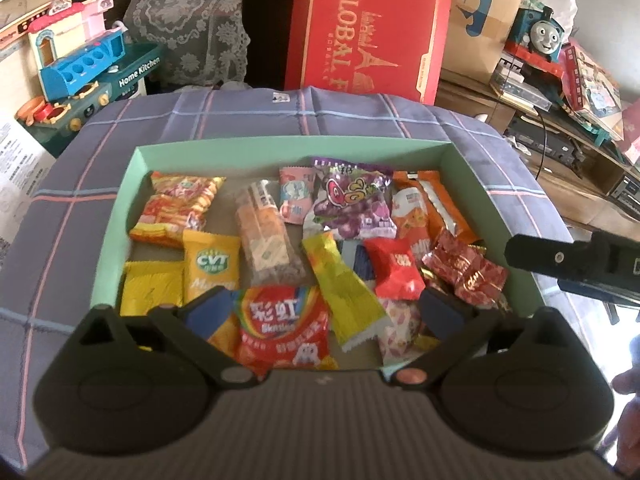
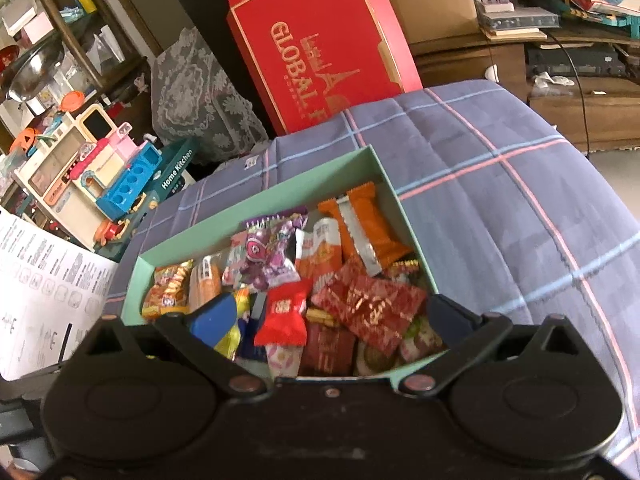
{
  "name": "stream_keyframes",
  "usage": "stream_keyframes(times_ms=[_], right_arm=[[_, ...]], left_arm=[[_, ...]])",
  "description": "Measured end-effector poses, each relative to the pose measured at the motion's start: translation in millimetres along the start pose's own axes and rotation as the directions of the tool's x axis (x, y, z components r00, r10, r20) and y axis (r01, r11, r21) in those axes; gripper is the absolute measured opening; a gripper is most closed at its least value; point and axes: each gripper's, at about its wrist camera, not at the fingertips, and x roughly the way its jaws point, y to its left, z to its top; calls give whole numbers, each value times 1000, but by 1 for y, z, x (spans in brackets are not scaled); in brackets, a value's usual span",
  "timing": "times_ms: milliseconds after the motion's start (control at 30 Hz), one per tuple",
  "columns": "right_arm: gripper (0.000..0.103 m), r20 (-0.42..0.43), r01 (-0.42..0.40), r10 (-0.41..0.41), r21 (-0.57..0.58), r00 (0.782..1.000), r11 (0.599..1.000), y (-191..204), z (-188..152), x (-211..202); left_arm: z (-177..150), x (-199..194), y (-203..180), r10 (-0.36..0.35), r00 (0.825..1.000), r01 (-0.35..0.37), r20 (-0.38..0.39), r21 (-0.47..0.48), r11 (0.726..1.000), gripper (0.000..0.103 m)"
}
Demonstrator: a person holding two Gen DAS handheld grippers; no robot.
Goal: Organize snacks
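A shallow mint-green box (image 1: 288, 145) sits on a plaid cloth and holds several snack packets. Among them are a purple grape candy bag (image 1: 352, 204), a yellow CVT packet (image 1: 212, 264), a red Skittles bag (image 1: 284, 328) and a red foil pack (image 1: 464, 272). My left gripper (image 1: 324, 312) is open and empty above the box's near edge, over the Skittles bag. My right gripper (image 2: 332, 320) is open and empty over the box's near right part (image 2: 384, 172), above a red candy (image 2: 284, 312) and the red foil pack (image 2: 372, 304). The right gripper also shows at the right of the left wrist view (image 1: 572, 264).
The plaid cloth (image 1: 72, 208) covers a rounded surface that drops away on all sides. A big red gift box (image 1: 368, 28) stands behind it. A toy kitchen (image 1: 80, 76) stands at the left, and cluttered wooden shelves with a toy train (image 1: 540, 36) at the right.
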Motion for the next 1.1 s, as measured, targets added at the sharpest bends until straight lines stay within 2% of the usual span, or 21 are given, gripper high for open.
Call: stream_keyframes(times_ms=[300,700,1100], right_arm=[[103,-13,14,-15,-32,1000,999,6,-18,-25],[103,-52,19,-22,-61,998,998,1,-42,-49],[103,-151,111,-135,-159,979,981,-3,-73,-51]], left_arm=[[-22,-32,3,23,1000,-23,17,11,1000,103],[-58,-53,18,32,999,-32,-8,10,999,103],[-112,-63,67,79,996,-82,-40,-91,993,103]])
